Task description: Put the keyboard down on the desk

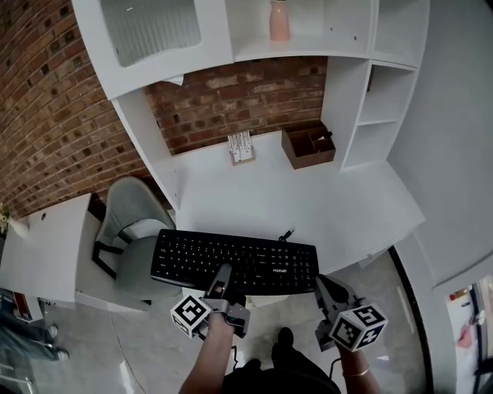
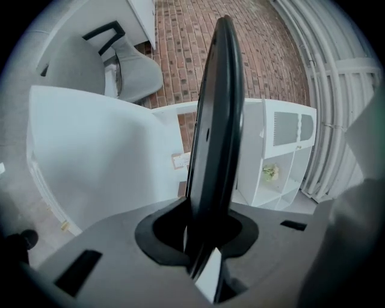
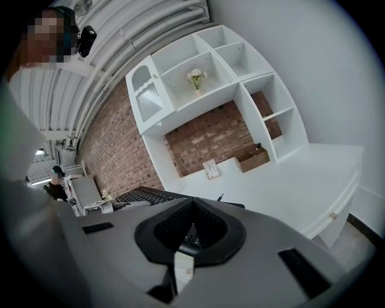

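Observation:
A black keyboard (image 1: 235, 262) hangs level over the front edge of the white desk (image 1: 323, 208), its left end above a chair. My left gripper (image 1: 222, 280) is shut on the keyboard's near edge, left of the middle. In the left gripper view the keyboard (image 2: 216, 120) stands edge-on, clamped between the jaws of the left gripper (image 2: 206, 255). My right gripper (image 1: 319, 283) is shut, with its tips at the keyboard's near right corner. I cannot tell whether they touch it. In the right gripper view, the keyboard's keys (image 3: 147, 195) show just past the right gripper (image 3: 186, 252).
A grey chair (image 1: 135, 223) sits left of the desk, beside a low white table (image 1: 46, 246). A brown wooden box (image 1: 308, 146) and a small card stand (image 1: 241, 148) sit at the back of the desk. White shelves (image 1: 377, 115) rise at the right, and a pink vase (image 1: 279, 21) stands above.

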Motion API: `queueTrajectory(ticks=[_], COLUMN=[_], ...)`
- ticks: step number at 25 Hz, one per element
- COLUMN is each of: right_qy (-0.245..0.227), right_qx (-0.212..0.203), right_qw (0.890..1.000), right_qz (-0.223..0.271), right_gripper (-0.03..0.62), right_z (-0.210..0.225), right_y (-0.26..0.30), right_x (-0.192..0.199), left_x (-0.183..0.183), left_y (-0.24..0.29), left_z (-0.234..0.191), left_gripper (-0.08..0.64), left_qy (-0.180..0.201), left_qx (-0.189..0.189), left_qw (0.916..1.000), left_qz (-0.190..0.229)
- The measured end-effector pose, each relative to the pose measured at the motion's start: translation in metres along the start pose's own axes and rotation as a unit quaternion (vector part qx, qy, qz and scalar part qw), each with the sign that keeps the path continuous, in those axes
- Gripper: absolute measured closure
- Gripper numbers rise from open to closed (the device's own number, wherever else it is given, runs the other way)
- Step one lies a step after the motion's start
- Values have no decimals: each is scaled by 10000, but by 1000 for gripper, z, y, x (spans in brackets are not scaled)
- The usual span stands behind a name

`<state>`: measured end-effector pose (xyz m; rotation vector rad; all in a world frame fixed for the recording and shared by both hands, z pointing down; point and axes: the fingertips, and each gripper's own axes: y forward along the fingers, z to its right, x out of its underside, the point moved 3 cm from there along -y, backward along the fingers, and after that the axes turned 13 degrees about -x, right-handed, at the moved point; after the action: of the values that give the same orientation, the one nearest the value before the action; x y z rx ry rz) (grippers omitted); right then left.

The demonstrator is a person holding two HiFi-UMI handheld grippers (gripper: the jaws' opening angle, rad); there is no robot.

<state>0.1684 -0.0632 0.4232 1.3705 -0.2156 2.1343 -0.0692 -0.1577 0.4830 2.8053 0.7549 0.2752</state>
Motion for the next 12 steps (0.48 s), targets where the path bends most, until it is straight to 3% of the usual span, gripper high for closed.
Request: queueTrajectory(ticks=[4,12], right_qy=[4,52], right_qx=[-199,-572], right_qw=[9998,9979], right_qz=[-41,-300], right_gripper=[588,588], right_z=[28,65], right_y=[15,32], right_x=[-11,-24], left_x=[0,-1], left_y=[20,49], left_z=[-4,-7], left_gripper=[489,489], left_qy=[-16,-473], left_qx=[-174,-107], left_qw=[9993,9953], left_qz=[320,844])
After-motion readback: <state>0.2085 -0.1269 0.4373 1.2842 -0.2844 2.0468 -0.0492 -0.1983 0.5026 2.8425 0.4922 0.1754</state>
